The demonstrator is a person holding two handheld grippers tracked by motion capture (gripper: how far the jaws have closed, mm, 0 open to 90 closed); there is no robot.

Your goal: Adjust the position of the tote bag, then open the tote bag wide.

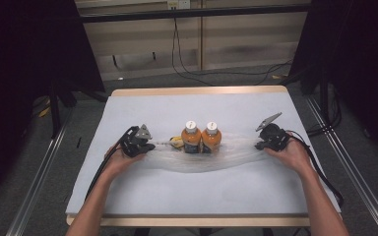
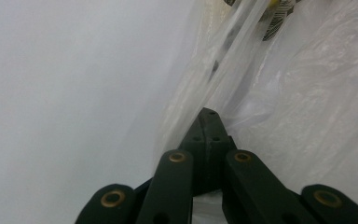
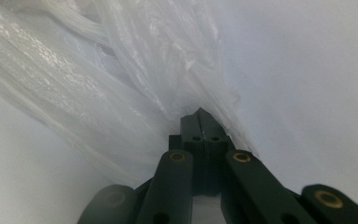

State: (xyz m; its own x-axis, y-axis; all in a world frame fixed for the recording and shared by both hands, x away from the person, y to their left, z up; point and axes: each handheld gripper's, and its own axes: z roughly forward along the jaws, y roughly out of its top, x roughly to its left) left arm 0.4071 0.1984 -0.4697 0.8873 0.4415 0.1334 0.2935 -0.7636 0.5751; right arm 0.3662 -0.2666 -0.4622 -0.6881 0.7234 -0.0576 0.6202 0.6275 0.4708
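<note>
A clear plastic bag (image 1: 226, 152) lies stretched across the middle of the white table cover. Two orange bottles (image 1: 201, 138) with white caps stand upright side by side at its middle; whether they are inside the bag I cannot tell. My left gripper (image 1: 150, 145) is shut on the bag's left end; in the left gripper view its jaws pinch the film (image 2: 242, 60) at their tips (image 2: 209, 114). My right gripper (image 1: 259, 145) is shut on the bag's right end, its tips (image 3: 200, 114) closed on the bunched film (image 3: 121, 84).
A small yellow and black item (image 1: 176, 142) lies just left of the bottles. The table (image 1: 142, 196) has a wooden rim and a white cover. Cables trail from both grippers toward the near edge. Dark stands and floor cables surround the table.
</note>
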